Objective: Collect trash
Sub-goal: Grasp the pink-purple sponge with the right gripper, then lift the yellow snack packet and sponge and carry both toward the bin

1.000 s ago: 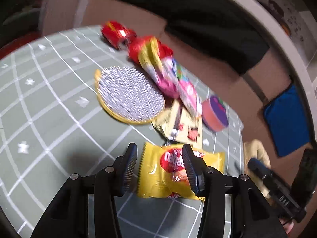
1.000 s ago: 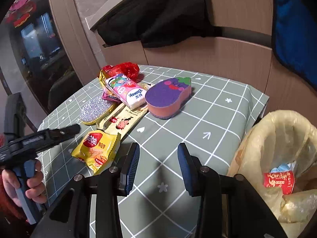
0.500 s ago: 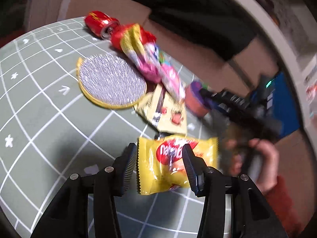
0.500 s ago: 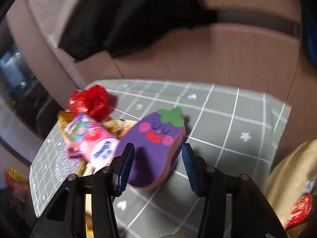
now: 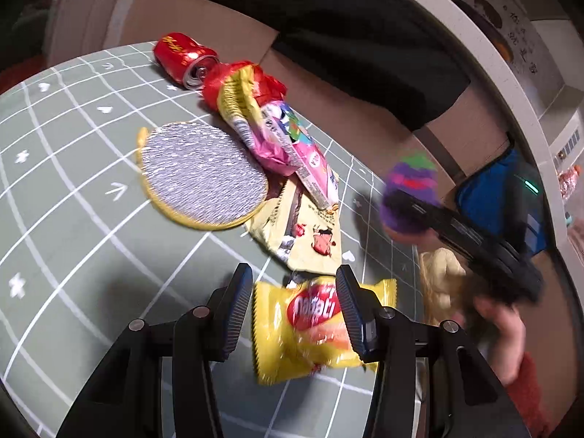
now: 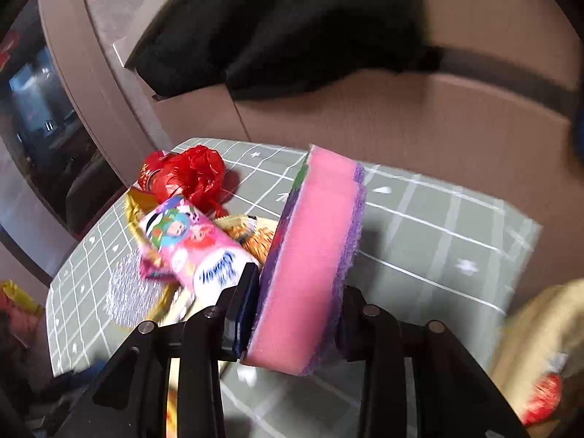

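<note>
Closing jaws of the right gripper [image 6: 297, 304] squeeze the soft eggplant-shaped sponge [image 6: 314, 255] across its faces. Left gripper [image 5: 294, 310] straddles the light, crinkly yellow snack packet [image 5: 314, 325], jaws wide, unclamped; grip its middle.

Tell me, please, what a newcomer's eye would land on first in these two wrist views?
First, the pink and purple sponge, standing on edge between the closing jaws of the right gripper, lifted above the green grid tablecloth. Next, the yellow snack packet between the open fingers of the left gripper. Behind it lie a silver scouring pad, pink wrappers and a red can.
</note>
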The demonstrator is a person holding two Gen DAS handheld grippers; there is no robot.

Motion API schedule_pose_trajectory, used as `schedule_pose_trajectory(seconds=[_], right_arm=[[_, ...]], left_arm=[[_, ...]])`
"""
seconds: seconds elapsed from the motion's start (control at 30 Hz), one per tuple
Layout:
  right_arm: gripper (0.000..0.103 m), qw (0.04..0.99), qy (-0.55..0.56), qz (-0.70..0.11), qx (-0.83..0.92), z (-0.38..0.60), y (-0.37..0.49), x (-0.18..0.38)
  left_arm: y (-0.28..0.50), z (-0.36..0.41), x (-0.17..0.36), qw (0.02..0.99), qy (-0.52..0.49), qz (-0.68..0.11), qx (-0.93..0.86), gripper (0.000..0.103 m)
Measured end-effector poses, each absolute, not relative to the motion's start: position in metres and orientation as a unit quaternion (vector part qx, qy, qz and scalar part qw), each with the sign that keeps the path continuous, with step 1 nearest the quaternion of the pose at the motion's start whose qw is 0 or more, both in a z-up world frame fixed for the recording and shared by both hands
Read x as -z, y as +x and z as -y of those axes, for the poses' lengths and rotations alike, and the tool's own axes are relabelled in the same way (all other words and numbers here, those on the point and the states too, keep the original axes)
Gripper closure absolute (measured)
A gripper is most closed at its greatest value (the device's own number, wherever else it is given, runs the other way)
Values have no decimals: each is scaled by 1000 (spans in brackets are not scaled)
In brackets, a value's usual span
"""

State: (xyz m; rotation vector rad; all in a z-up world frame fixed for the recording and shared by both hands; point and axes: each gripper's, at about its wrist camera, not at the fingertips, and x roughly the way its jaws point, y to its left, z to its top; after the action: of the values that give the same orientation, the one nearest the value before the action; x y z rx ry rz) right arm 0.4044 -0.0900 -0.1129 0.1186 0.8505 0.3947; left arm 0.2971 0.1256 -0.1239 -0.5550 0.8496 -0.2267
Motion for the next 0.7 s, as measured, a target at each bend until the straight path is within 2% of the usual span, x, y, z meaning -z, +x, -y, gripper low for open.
schedule_pose_trajectory(seconds=[0.2, 0.4, 0.7], right_arm=[[70, 900, 62, -394, -176, 140, 343, 94], [70, 901, 70, -394, -167, 177, 295, 95], [69, 909, 64, -371, -176, 187, 263, 86]], left_arm=[[320, -110, 138, 857, -267, -424, 118, 55], [297, -93, 135, 855, -238, -441, 133, 55], [268, -47, 129, 878, -125, -439, 143, 55]])
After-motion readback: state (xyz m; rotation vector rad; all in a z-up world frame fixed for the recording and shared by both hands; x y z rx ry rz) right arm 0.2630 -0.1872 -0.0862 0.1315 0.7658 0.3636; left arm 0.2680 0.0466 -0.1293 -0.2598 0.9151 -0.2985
